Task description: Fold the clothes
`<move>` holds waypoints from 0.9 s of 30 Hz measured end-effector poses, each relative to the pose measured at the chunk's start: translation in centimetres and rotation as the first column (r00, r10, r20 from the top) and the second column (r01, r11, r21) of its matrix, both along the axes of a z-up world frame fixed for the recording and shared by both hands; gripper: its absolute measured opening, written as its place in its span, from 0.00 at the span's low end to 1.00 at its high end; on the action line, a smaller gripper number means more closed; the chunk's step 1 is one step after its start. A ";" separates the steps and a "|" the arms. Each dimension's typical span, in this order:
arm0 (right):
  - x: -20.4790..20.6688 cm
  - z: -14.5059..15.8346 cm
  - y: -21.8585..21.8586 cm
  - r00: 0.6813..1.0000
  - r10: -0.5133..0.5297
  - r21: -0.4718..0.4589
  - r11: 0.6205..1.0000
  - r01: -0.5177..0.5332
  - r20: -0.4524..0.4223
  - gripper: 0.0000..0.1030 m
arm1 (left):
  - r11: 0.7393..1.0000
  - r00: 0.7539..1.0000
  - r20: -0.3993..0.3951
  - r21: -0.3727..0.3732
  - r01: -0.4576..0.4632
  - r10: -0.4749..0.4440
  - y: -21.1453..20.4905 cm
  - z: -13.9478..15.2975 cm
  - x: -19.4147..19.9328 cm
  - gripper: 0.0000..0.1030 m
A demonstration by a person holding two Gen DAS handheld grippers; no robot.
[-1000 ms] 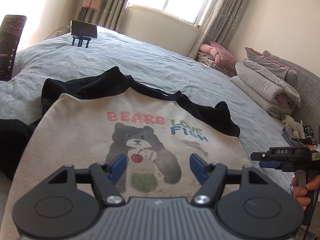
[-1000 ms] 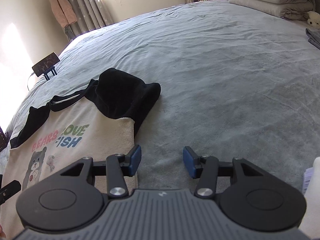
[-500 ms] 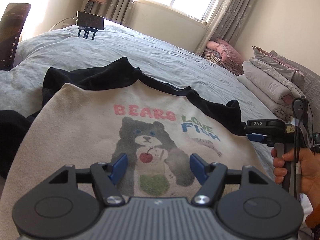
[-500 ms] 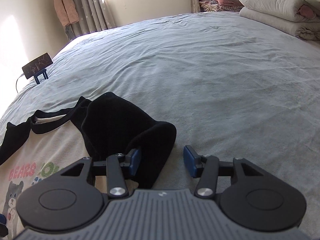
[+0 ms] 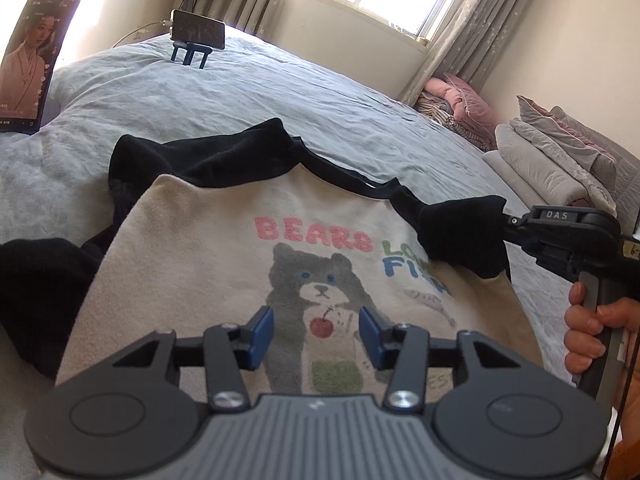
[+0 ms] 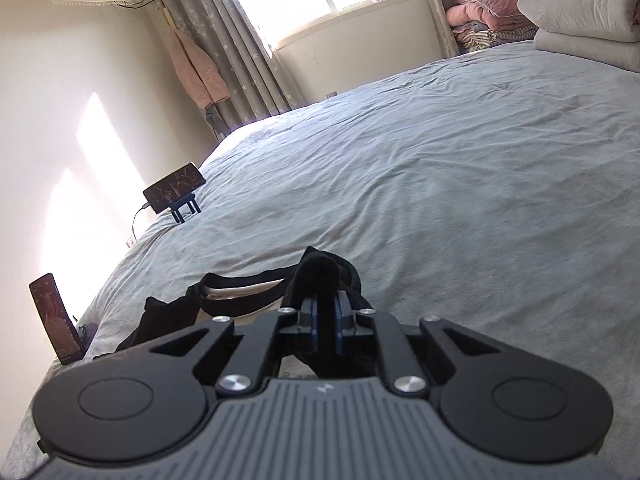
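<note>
1. The cream sweatshirt (image 5: 208,264) with a bear print lies face-up on the grey bed (image 5: 280,92).
2. The right tongs (image 6: 325,316) pinch its black sleeve (image 5: 464,236), lifted over the print.
3. The left tongs (image 5: 316,332) hover spread above the bear.

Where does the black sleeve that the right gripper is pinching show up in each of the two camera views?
Left wrist view: the black sleeve is at right of centre, lifted over the bear print by the right gripper.
Right wrist view: the sleeve is at lower centre, clamped between the fingers.
Shared landmark: the phone on a blue stand.
</note>
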State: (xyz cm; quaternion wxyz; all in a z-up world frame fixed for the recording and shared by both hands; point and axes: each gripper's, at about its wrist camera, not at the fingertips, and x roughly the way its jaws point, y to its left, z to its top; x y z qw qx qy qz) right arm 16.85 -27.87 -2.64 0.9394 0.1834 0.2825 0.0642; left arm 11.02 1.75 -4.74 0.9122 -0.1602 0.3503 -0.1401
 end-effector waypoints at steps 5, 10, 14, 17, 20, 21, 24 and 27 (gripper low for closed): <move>-1.7 1.6 3.5 0.994 0.097 0.031 0.995 -0.098 0.043 0.11 | 0.999 0.999 0.001 -0.017 -0.042 0.042 1.2 0.2 0.2 0.46; -2.1 0.0 7.0 0.985 0.173 0.032 0.984 -0.173 -0.010 0.11 | 0.997 0.997 -0.003 -0.034 -0.073 0.073 2.0 0.4 0.4 0.46; -2.0 -2.9 9.5 0.976 0.198 -0.017 0.980 -0.200 -0.089 0.11 | 0.996 0.997 -0.010 -0.036 -0.076 0.076 2.1 0.4 0.5 0.46; -2.6 -3.9 10.1 0.980 0.189 -0.054 0.980 -0.193 -0.070 0.11 | 0.997 0.997 -0.022 -0.026 -0.072 0.071 2.0 0.2 0.7 0.46; -2.6 -2.9 9.8 0.977 0.200 -0.042 0.978 -0.204 -0.079 0.16 | 0.997 0.997 -0.033 -0.017 -0.075 0.075 1.9 -0.1 0.8 0.46; -2.7 -2.5 9.6 0.975 0.206 -0.032 0.977 -0.210 -0.082 0.18 | 0.997 0.996 -0.038 -0.015 -0.078 0.077 1.9 -0.2 0.8 0.46; -3.5 -1.2 8.8 0.968 0.237 0.009 0.971 -0.237 -0.077 0.50 | 0.997 0.996 -0.043 -0.012 -0.079 0.079 1.9 -0.3 0.8 0.46; -4.7 0.7 8.1 0.969 0.244 0.012 0.970 -0.244 -0.037 0.56 | 0.997 0.996 -0.046 -0.008 -0.078 0.078 1.8 -0.3 0.7 0.47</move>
